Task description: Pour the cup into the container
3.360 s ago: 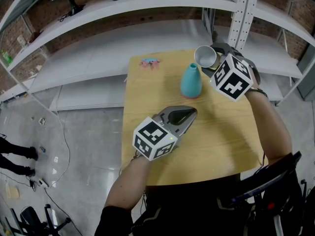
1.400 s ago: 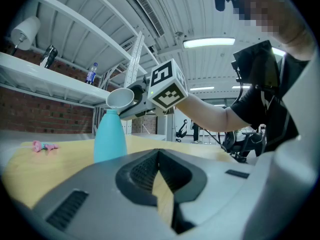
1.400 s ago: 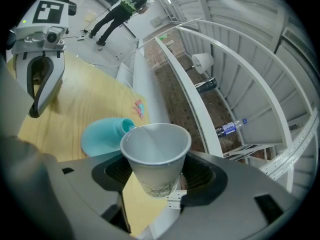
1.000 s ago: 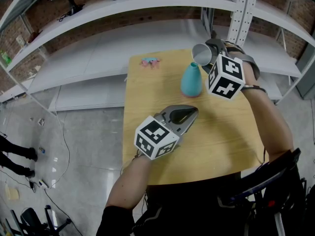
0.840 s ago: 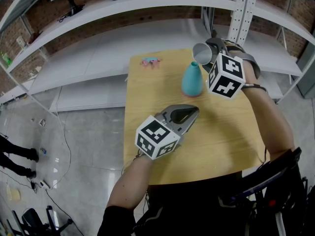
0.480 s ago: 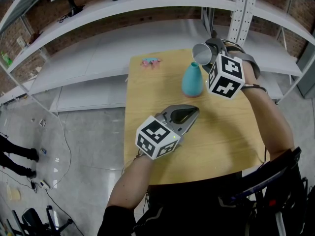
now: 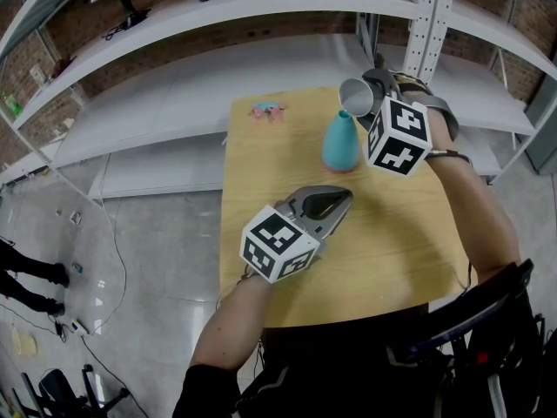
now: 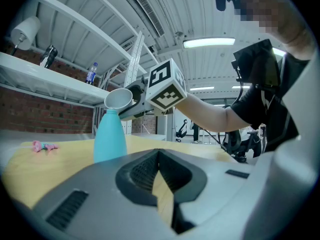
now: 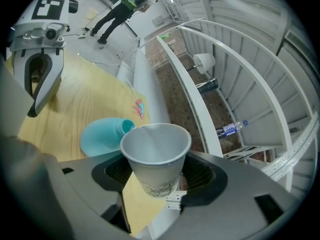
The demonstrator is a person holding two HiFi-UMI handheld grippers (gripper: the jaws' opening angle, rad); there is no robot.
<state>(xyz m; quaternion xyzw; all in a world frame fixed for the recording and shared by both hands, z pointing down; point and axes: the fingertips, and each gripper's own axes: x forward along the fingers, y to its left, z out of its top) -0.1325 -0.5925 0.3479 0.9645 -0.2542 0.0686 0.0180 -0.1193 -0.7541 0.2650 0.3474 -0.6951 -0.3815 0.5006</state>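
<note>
A turquoise narrow-necked vase (image 7: pixel 339 142) (image 8: pixel 109 135) (image 9: pixel 102 136) stands upright toward the far side of the wooden table (image 7: pixel 287 155). My right gripper (image 7: pixel 370 98) (image 9: pixel 155 176) is shut on a white paper cup (image 7: pixel 355 96) (image 9: pixel 156 156) (image 8: pixel 118 98). The cup is tilted, its rim right over the vase's mouth. The inside of the cup looks empty in the right gripper view. My left gripper (image 7: pixel 335 200) (image 8: pixel 161 176) hovers low over the table's middle, jaws together, nothing between them.
A small pink and blue object (image 7: pixel 265 109) (image 8: pixel 42 145) lies near the table's far left corner. White metal shelving (image 7: pixel 218 11) runs behind the table, with an upright post (image 7: pixel 431 16) at far right. The grey floor (image 7: pixel 130 259) lies off the table's left edge.
Compared with the earliest frame, the right gripper has tipped the cup over toward the vase's mouth. Over the last second nothing has visibly moved.
</note>
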